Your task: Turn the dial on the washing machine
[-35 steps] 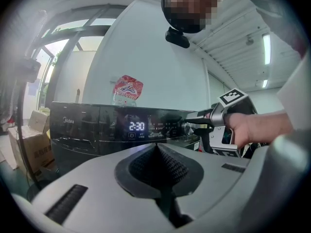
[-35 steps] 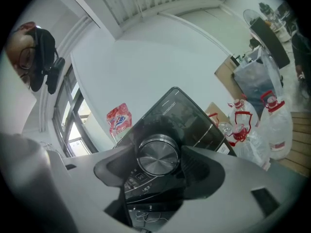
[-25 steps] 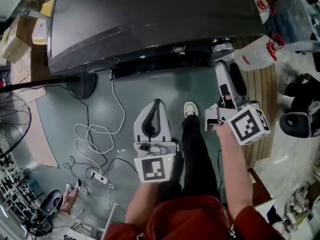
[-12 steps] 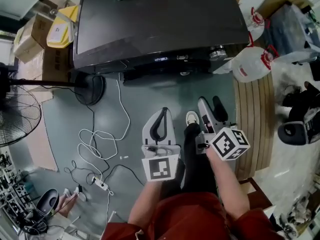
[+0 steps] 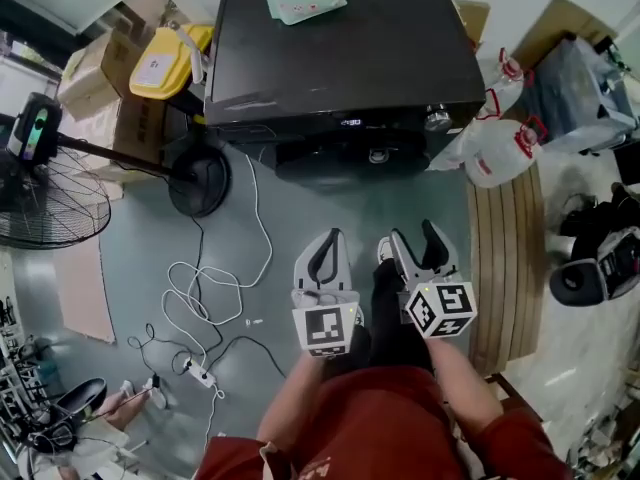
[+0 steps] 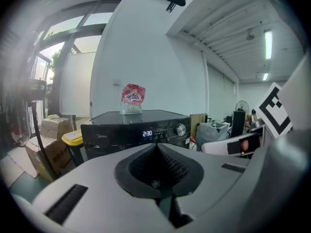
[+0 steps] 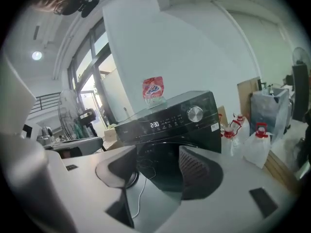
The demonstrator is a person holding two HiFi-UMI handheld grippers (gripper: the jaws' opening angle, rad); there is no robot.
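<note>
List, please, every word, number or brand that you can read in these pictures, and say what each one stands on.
"2:30": lit display on the washing machine control panel.
"Midea", faint but seemingly so: brand mark at that panel's left end.
Bag on top of the machine: print too blurred to read.
White jugs and the yellow bin's label: too small to read.

Grey-green floor (image 5: 130,248) w/ loose white cables (image 5: 200,288), fan (image 5: 50,203) at left, cardboard boxes (image 5: 95,93) behind, wood pallet (image 5: 505,258) at right. White wall (image 6: 146,47), big windows (image 6: 73,81), ceiling strip light (image 6: 268,37).
</note>
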